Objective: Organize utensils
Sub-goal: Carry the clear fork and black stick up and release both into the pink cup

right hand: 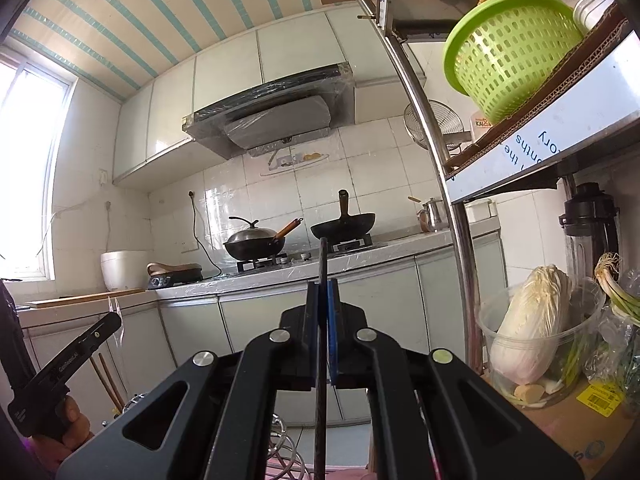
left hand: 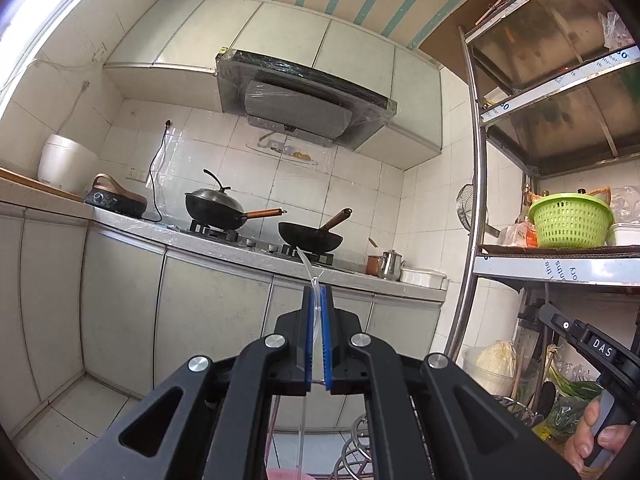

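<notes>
Left claw (left hand: 318, 292): pinched tight on a clear plastic fork (left hand: 307, 264). Right claw (right hand: 323, 286): pinched tight on a thin black stick (right hand: 323, 256), maybe a chopstick, hard to tell.

Around them, from big to small:

Kitchen counter (left hand: 256, 250) straight ahead, well apart from both claws. Metal shelf rack (left hand: 556, 270) close on the right side. Green basket (right hand: 516, 68) up on the rack. Cabbage (right hand: 528, 320) in a clear tub lower down. Two black pans (left hand: 311, 236) on the stove. Wire holder (right hand: 280, 452) down below the claws, only partly seen, maybe the place for these things.

Then the small things in the claws:

Clear plastic fork, held up in the air, tip poking out past the blue pads. Looks very light, thin and bendy, and smooth, so likely to slip or snap if squeezed too hard. Best held on the flat handle, not the prongs.

Black stick, also up in the air, standing straight between the pads. Looks light, stiff and slippery. Best held near the middle, so no tipping.
</notes>
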`<state>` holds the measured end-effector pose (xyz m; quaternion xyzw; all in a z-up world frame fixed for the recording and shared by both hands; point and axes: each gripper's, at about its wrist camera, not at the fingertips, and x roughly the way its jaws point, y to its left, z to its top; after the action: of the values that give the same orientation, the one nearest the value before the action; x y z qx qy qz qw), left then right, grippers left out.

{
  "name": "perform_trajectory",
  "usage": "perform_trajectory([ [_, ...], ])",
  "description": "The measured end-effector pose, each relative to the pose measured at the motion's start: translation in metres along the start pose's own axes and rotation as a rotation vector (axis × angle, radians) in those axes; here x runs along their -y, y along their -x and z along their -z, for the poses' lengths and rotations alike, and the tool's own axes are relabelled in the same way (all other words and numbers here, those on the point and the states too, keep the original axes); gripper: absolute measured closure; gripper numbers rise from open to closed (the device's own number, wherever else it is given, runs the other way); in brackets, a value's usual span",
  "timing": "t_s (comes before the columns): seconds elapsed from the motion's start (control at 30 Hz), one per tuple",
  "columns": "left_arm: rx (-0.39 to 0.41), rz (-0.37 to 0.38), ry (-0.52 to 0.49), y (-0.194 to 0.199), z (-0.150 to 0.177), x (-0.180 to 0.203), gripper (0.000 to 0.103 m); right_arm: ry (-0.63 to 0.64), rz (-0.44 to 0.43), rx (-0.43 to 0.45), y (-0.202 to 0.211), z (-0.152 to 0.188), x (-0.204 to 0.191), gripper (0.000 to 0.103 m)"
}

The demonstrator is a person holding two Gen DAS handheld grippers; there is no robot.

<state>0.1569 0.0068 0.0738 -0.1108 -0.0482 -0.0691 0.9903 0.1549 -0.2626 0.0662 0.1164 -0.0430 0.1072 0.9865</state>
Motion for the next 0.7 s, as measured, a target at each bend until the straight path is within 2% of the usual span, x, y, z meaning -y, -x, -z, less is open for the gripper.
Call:
perform_trajectory([
  [0.2, -0.041, 0.005, -0.006, 0.009, 0.017, -0.001, 0.100, 0.029, 0.007, -0.008, -0.002, 0.009, 0.000, 0.099],
  [0.43, -0.107, 0.001, 0.035, 0.011, 0.030, -0.010, 0.100, 0.006, 0.013, -0.043, 0.000, 0.021, 0.005, 0.099],
  [0.7, -0.196, 0.036, 0.068, 0.022, 0.036, -0.021, 0.100, -0.056, -0.004, -0.168, 0.015, 0.047, 0.009, 0.098],
])
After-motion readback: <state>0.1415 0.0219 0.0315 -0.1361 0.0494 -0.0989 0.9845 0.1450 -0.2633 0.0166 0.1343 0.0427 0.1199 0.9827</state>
